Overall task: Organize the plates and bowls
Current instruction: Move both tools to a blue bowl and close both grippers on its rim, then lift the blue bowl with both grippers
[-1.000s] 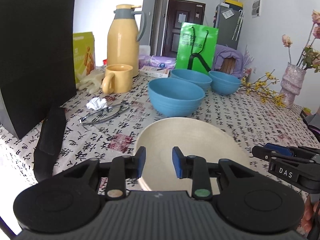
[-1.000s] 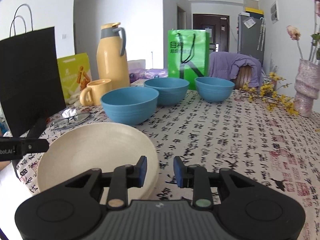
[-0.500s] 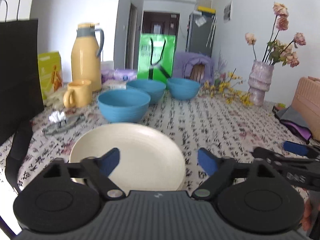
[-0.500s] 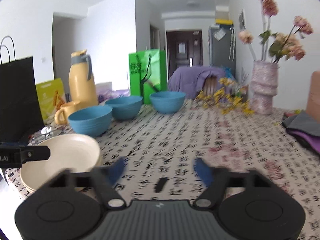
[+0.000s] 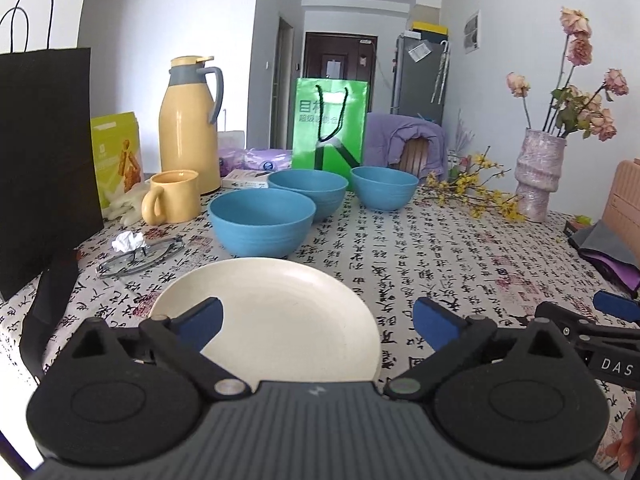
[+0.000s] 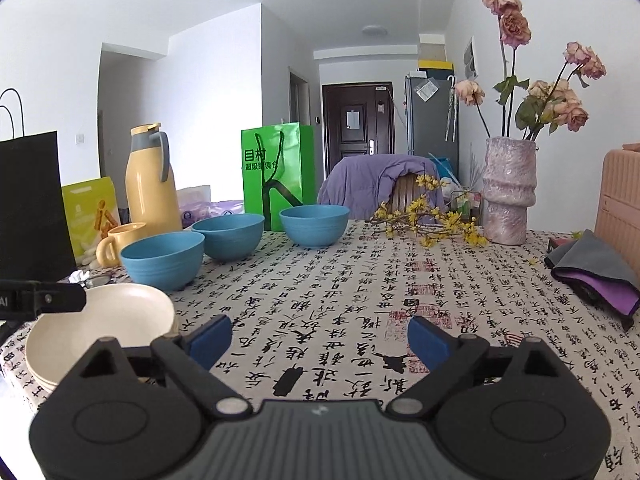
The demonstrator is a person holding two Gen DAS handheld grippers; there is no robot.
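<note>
Left wrist: left gripper (image 5: 316, 316) jaws opening, empty, over cream plates (image 5: 276, 316) low centre, stacked. Right gripper (image 6: 319, 338) jaws wide, empty. Blue bowls (image 5: 262, 220) mid-frame: probably light, stiff, slippery; pinch rims.

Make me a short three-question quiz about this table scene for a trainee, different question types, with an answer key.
1. How many blue bowls stand on the table?
2. True or false: the left tool is clamped on the cream plate stack.
3. Multiple choice: what sits directly beside the yellow thermos? A) the vase B) the yellow mug C) the grey cloth

Key
1. Three: the nearest bowl, the middle bowl and the far bowl.
2. False. Its jaws are opening wide, its pads press on nothing, and the plates rest on the table; the right tool is open too, over bare tablecloth.
3. B, the yellow mug.
</note>
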